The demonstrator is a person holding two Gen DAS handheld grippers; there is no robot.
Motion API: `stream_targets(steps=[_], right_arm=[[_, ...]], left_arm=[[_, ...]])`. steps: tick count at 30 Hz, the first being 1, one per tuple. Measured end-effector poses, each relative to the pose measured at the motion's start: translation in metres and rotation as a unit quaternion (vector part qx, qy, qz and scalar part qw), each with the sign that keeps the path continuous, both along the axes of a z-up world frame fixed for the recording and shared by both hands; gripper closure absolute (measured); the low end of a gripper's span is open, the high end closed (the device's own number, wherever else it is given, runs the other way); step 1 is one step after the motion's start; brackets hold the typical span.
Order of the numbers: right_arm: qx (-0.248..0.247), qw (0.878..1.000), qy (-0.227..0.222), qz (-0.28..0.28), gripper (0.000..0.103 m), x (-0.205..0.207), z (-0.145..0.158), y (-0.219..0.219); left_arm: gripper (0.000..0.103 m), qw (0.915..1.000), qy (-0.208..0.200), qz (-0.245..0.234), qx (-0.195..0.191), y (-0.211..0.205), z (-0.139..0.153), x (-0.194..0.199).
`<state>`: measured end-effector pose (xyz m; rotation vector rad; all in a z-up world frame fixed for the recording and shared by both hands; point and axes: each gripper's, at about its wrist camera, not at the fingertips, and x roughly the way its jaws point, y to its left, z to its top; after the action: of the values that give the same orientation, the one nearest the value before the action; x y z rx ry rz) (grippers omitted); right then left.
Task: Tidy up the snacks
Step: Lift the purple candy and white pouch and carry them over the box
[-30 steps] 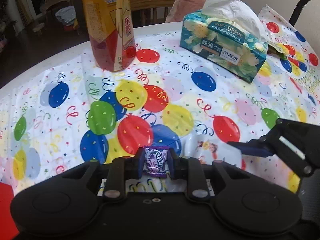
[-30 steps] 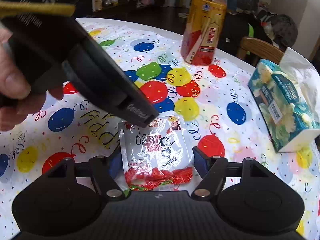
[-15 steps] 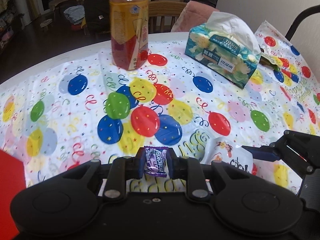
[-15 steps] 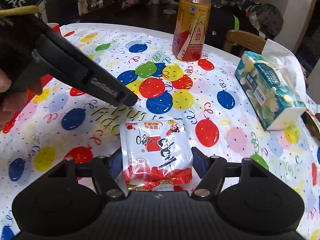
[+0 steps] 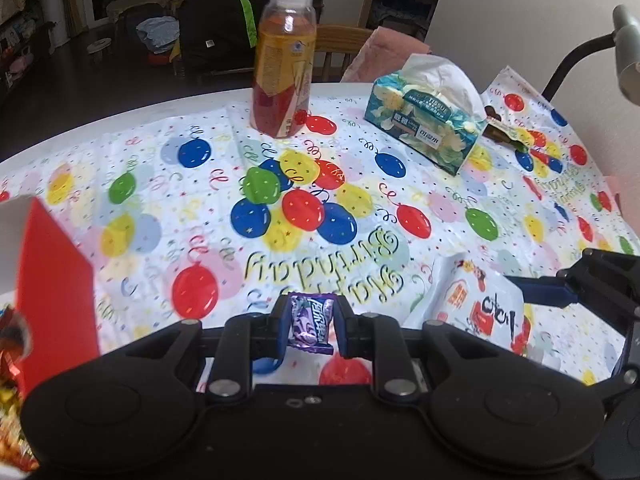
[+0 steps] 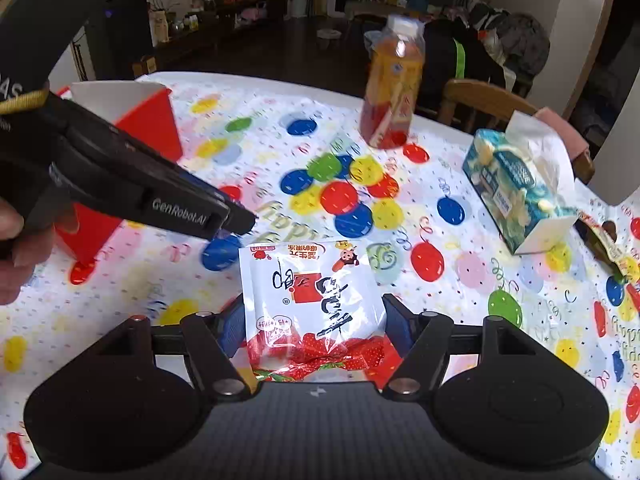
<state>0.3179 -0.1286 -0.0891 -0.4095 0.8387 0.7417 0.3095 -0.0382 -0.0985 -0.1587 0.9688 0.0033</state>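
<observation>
The left gripper (image 5: pixel 311 322) is clamped on a purple wrapped candy (image 5: pixel 310 323), held above the balloon-print tablecloth (image 5: pixel 168 184) beside a red box (image 5: pixel 56 280). The right gripper (image 6: pixel 314 326) stands spread, its fingers flanking a white strawberry snack packet (image 6: pixel 310 300) lying flat on the cloth.
</observation>
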Motion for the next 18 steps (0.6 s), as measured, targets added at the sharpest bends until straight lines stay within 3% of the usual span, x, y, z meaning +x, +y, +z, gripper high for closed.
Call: stream_targets(steps=[18], right_arm=[[0.027, 0.998, -0.039, 0.033, 0.034, -0.082, 0.070, 0.089]], left_arm=[[0.083, 0.9980, -0.047, 0.041, 0.000, 0.088, 0.062, -0.109]])
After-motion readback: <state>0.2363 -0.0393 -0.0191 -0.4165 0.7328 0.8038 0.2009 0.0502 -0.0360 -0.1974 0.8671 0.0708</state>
